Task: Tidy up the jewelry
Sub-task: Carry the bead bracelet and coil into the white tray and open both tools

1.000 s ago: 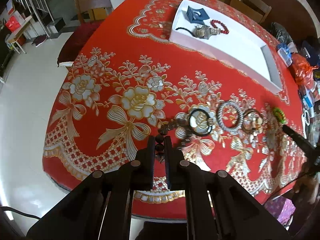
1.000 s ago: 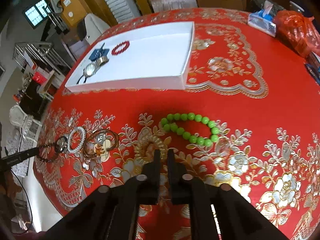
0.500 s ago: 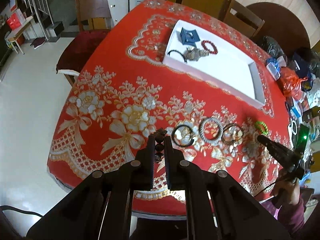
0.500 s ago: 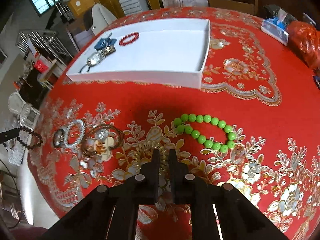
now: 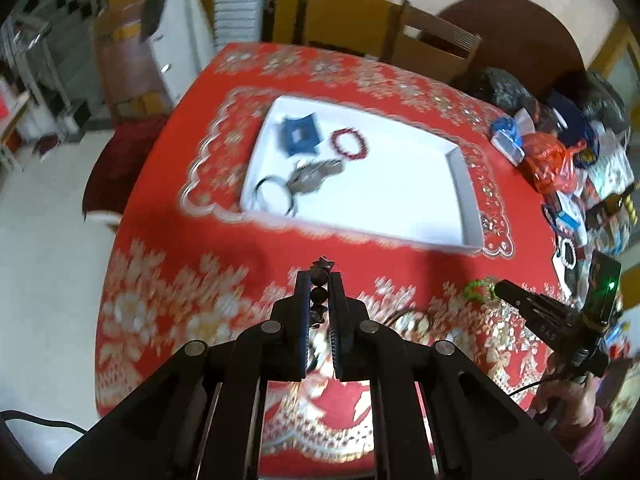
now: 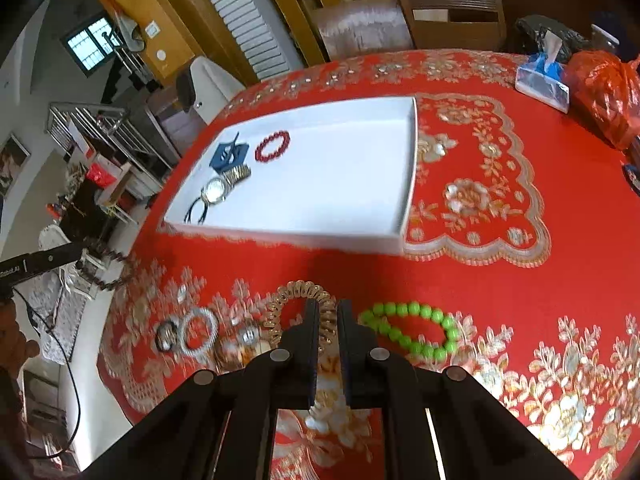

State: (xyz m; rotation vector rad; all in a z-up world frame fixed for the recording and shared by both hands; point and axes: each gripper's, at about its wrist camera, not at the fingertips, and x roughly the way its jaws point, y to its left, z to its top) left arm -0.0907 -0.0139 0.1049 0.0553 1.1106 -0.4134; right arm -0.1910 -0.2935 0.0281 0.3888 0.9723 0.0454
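- Left wrist view: the left gripper (image 5: 319,280) is seen with its fingers (image 5: 303,300) clamped on a dark round-beaded bracelet (image 5: 320,278); the string is held clear of the red floral-patterned tabletop (image 5: 168,264), short of the white rectangular tray (image 5: 466,200).
- Tray contents in this view: a blue square card (image 5: 299,136), a red beaded bracelet (image 5: 350,143), a metal-band wristwatch (image 5: 314,174) and a thin black loop (image 5: 274,196), all grouped at the far-left end; the rest of the floor is bare.
- Step judged: carry to the tray. The grip is best kept firm and the hanging beads lifted over the near wall before release onto the bare floor, apart from the watch, so that strings do not tangle.
- The picture is motion-blurred; fine detail on the cloth cannot be read.
- Right wrist view: the right gripper (image 6: 328,312) is seen with its fingers closed on the rim of a gold coiled bangle (image 6: 298,294). Whether the bangle is off the cloth cannot be told.
- A bright green beaded bracelet (image 6: 412,330) lies just beside it on the cloth; a silver ring bangle (image 6: 198,332) and smaller pieces lie to the left.
- The same four items are confirmed in the tray.
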